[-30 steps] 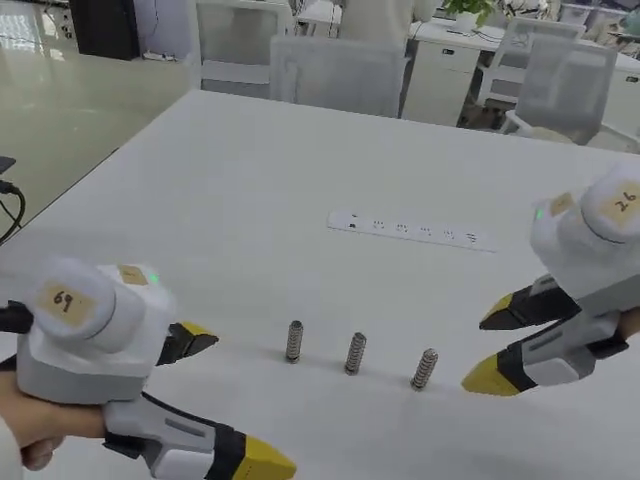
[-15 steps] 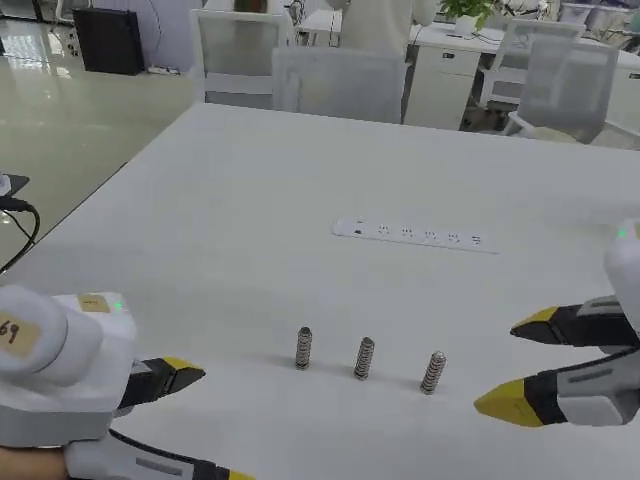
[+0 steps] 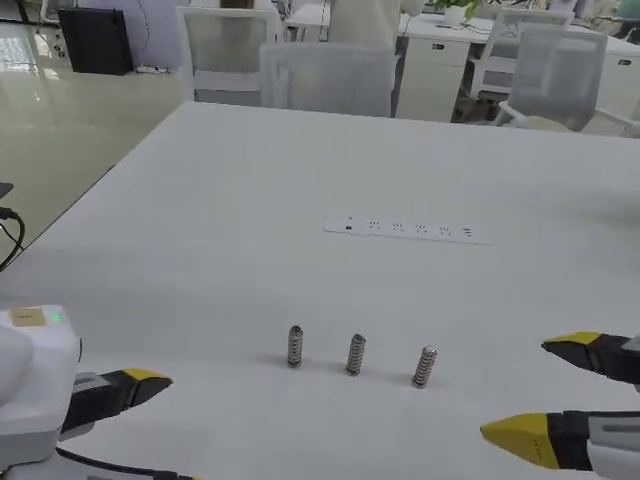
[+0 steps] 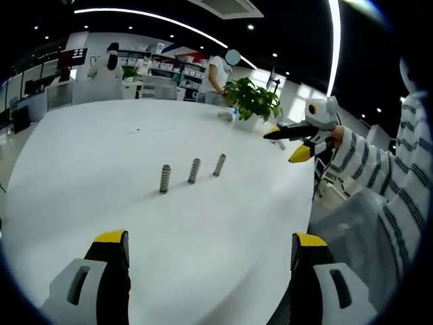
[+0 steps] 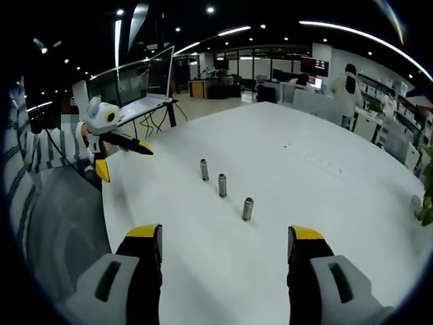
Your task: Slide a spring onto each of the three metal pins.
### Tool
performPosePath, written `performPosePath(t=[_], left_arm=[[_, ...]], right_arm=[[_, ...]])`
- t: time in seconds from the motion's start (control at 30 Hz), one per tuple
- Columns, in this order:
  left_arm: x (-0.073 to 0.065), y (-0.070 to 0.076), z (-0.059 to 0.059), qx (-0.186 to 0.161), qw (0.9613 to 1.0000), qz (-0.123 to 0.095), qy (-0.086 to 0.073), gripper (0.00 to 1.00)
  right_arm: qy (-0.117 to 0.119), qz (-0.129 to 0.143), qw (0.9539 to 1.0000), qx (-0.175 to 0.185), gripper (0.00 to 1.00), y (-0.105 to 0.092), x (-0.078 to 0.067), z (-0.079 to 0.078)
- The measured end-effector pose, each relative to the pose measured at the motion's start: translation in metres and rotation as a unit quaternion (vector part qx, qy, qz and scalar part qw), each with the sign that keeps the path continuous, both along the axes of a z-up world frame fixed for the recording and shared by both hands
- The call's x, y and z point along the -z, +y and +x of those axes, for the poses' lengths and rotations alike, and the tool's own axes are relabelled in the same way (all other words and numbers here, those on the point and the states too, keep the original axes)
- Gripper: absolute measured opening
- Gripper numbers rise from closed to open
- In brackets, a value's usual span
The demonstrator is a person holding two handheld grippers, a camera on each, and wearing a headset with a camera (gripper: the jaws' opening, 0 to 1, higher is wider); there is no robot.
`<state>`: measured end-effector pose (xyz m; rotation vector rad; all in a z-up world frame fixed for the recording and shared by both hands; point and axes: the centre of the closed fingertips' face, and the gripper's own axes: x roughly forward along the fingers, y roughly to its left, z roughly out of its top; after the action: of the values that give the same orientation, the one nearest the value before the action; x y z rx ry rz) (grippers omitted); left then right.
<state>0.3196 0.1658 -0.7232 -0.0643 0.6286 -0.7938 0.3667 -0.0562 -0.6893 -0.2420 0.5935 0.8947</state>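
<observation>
On the white table (image 3: 250, 200), three springs stand in a row near the front edge, each apart from its neighbour: the near-left spring (image 3: 294, 346), the centre spring (image 3: 356, 354) and the near-right spring (image 3: 425, 367). All three are upright, and the near-right one leans slightly. The pins inside the coils cannot be made out. A white power strip (image 3: 405, 229) lies flat farther back, well apart from the row.

The left gripper (image 4: 210, 238) is held at the left of the row, jaws spread wide with nothing between them. The right gripper (image 3: 540, 388) is held at the right of the row, jaws likewise apart and empty. Neither touches a spring.

The table surface is matt and plain. Grey chairs (image 3: 325, 80) stand at its far edge, with white desks behind them. A glossy pale floor (image 3: 70, 110) runs along the left side, where a black cabinet (image 3: 95, 40) stands. A potted plant (image 4: 254, 101) sits at one end of the table.
</observation>
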Motion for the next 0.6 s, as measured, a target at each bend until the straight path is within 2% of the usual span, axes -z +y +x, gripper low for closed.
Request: performPosePath(t=[0.2,0.43,0.6], left_arm=[[0.0,0.003,-0.007,-0.011,0.9999,-0.004,0.004,0.98],[0.004,0.007,-0.02,-0.02,0.9997,-0.004,0.011,0.98],[0.011,0.01,-0.027,-0.029,0.9993,-0.005,0.022,0.98]], right_arm=[[0.004,0.028,0.9994,0.019,0.79,-0.002,0.008,-0.015],[-0.007,0.04,0.9981,0.045,0.84,-0.002,0.015,-0.027],[-0.001,0.049,0.9972,0.057,0.88,-0.004,0.02,-0.033]])
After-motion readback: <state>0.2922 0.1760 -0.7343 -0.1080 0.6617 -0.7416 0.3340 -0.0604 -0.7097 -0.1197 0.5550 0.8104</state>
